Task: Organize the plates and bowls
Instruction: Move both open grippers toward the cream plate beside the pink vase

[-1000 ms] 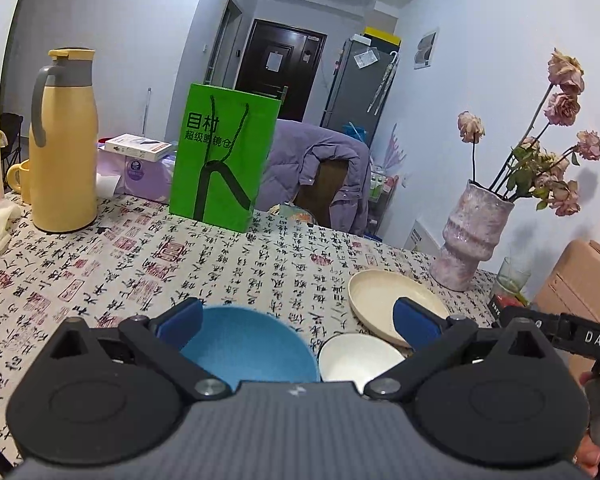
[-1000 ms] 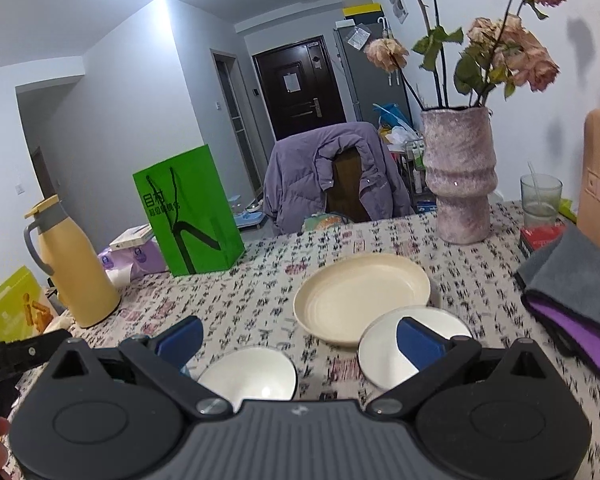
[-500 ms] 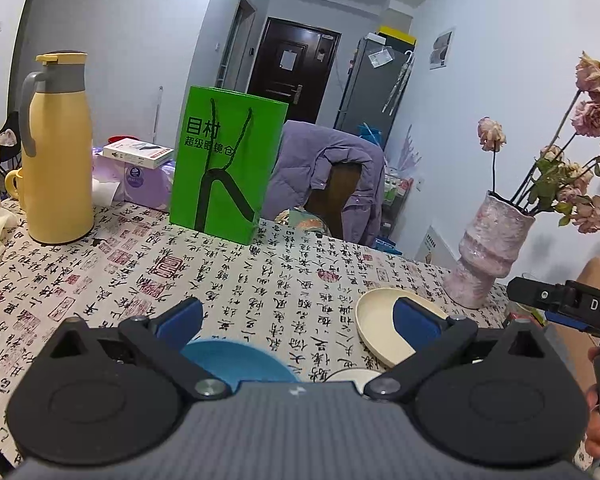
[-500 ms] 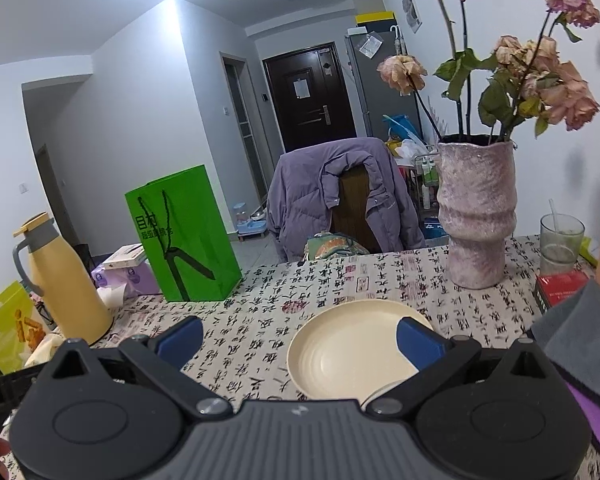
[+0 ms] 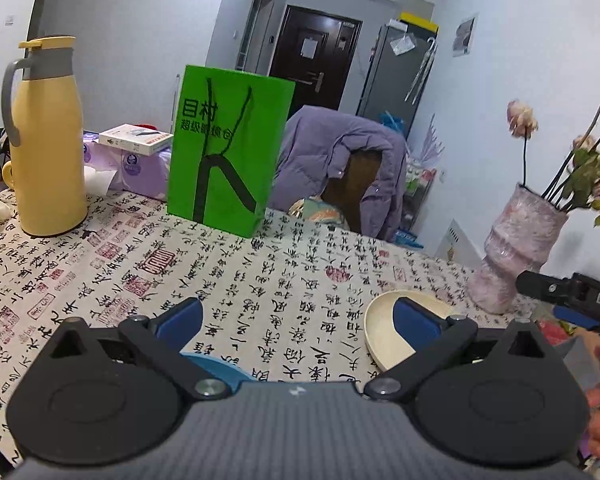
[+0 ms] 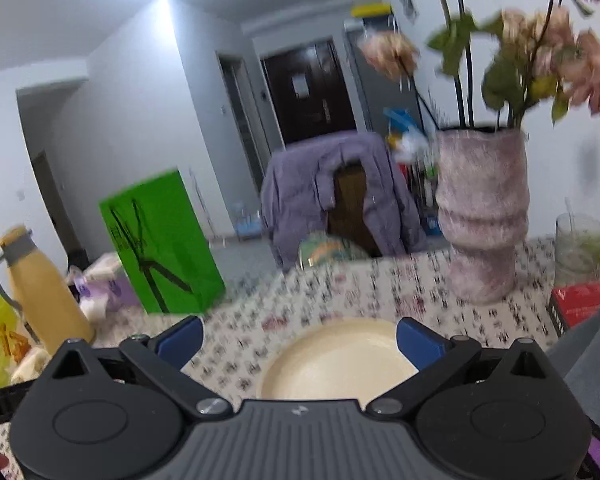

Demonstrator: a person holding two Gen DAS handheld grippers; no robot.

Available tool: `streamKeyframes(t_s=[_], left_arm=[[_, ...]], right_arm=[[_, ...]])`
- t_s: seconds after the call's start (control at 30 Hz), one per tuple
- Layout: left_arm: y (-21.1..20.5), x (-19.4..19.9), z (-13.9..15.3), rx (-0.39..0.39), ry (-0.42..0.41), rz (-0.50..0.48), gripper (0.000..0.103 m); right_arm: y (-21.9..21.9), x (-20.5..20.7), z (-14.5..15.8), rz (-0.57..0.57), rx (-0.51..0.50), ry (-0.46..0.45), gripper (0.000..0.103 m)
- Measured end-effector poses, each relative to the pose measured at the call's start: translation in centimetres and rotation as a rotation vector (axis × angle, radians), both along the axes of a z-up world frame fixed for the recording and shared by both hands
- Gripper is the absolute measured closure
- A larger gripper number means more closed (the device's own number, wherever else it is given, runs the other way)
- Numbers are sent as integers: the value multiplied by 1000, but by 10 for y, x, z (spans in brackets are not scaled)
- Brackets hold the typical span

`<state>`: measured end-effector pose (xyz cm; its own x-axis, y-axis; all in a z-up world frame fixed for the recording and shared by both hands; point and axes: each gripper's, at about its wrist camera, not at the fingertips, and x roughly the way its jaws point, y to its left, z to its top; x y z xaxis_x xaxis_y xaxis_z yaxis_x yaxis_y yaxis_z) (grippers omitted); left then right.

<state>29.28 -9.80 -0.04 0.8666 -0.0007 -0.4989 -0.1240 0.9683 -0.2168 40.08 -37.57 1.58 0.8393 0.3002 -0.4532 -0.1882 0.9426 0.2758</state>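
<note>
So both your grippers, left gripper (image 5: pixel 298 322) and right gripper (image 6: pixel 300 340), have jaws spread wide and empty, probably lining up. Cream plate (image 6: pixel 340 360) sits on the worktop (image 5: pixel 260 272) below the right one; blue bowl (image 5: pixel 216 366) pokes out under the left.

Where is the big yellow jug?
In the left wrist view the yellow jug stands upright at the table's far left, left of the green bag, with the purple packs between them, farther back.
</note>
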Motion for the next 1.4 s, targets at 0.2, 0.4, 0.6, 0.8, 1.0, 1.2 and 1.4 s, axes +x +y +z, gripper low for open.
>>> streamKeyframes(t_s=[0.2,0.4,0.6,0.8,1.0,1.2,1.4], left_arm=[[-21,4,-4,25,2,10,0],[-34,7,3,34,1,20,0],[-51,18,7,54,20,17,0],[-64,36,3,75,41,19,0],[-75,59,-1,83,81,23,0],[-91,81,-5,118,115,35,0],[-103,99,-11,144,141,38,0]], right_arm=[[-22,5,-2,-34,48,0,0],[-32,16,-10,-52,60,34,0],[-45,26,-17,-78,85,66,0],[-61,39,-28,-119,119,105,0],[-72,54,-43,-150,142,156,0],[-78,64,-57,-180,157,202,0],[-83,71,-67,-203,157,232,0]])
